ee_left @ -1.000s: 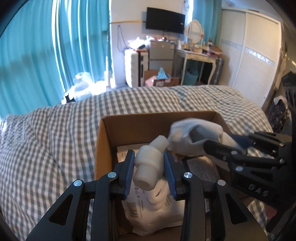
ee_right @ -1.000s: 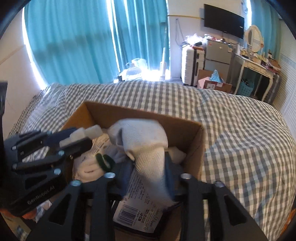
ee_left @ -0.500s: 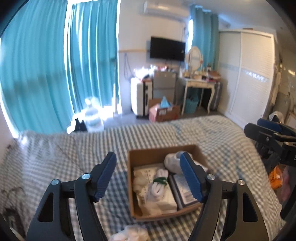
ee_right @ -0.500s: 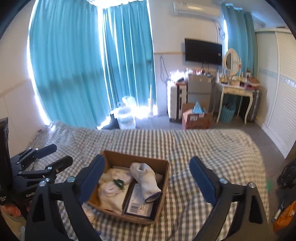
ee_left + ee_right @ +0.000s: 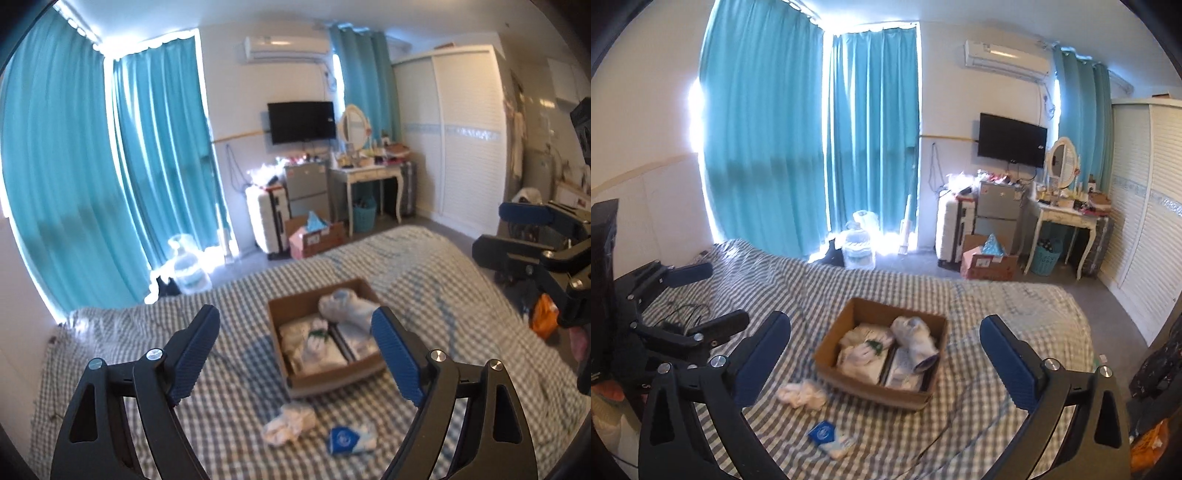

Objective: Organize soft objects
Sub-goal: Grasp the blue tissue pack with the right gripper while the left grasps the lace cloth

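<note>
One cardboard box (image 5: pixel 879 384) sits on the checked bedspread (image 5: pixel 997 306), and it holds several pale soft things: a white sock (image 5: pixel 916 339) draped over the far right corner, a bundle of white cloth with a green tie (image 5: pixel 866 345) on the left, and flat packets (image 5: pixel 905 373) underneath on the right. How many packets lie there you cannot tell, since they overlap. Two soft things lie outside the box on the bedspread: a crumpled white cloth (image 5: pixel 801 393) just beside its near left corner, and a blue-and-white packet (image 5: pixel 827 435) nearer to you.

Your two grippers are both lifted well clear of the box and carry nothing. Your right gripper (image 5: pixel 884 350) has its blue pads (image 5: pixel 761 354) spread wide, and from its camera the box appears between them, below and beyond. Your left gripper (image 5: pixel 295 354) is spread wide too; from its camera the box (image 5: pixel 328 380) shows beyond the gap, towards the right pad, with the crumpled cloth (image 5: pixel 290 422) and the blue-and-white packet (image 5: pixel 351 437) lower, closer to the fingers.

Beyond the bed stand teal curtains (image 5: pixel 809 140), one wall television (image 5: pixel 1012 140), one white dressing table (image 5: pixel 1063 218) with an oval mirror, one white suitcase (image 5: pixel 949 232) and one water jug (image 5: pixel 858 247) on the floor.
</note>
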A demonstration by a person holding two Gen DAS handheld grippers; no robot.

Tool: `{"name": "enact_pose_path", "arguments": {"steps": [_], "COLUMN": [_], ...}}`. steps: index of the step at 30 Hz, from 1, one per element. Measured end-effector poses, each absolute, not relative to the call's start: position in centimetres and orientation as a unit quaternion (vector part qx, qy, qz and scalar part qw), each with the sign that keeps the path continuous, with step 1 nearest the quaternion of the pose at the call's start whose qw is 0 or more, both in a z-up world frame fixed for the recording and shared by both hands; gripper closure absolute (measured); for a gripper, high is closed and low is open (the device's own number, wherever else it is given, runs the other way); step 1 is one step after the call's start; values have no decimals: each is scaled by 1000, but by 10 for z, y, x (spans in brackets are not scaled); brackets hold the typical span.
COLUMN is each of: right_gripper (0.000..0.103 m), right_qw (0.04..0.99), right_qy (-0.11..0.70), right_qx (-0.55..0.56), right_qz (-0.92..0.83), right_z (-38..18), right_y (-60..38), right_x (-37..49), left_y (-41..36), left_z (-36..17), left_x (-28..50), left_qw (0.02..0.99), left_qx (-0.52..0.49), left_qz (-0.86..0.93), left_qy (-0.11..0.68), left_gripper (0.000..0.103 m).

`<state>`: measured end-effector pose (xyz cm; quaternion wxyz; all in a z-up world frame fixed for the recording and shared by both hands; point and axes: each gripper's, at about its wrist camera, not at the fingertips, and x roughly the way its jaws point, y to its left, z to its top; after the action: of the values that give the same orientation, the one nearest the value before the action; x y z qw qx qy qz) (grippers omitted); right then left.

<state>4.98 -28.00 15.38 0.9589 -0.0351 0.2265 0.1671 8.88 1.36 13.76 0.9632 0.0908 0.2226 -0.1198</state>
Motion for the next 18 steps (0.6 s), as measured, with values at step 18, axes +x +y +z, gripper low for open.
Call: {"name": "enact_pose_path", "arguments": {"steps": [18], "right_gripper": [12], "right_qw": [887], "right_qy": [408], "right_qx": [-58], "right_qz": [208], "right_z": [-115], "right_y": [-204], "right_x": [101], "left_y": [56], "left_z": [-75], "left_x": [119], "left_qw": [917], "left_qx": [104], "left_qz": [-89], "left_qy": [374], "left_gripper": [17]}}
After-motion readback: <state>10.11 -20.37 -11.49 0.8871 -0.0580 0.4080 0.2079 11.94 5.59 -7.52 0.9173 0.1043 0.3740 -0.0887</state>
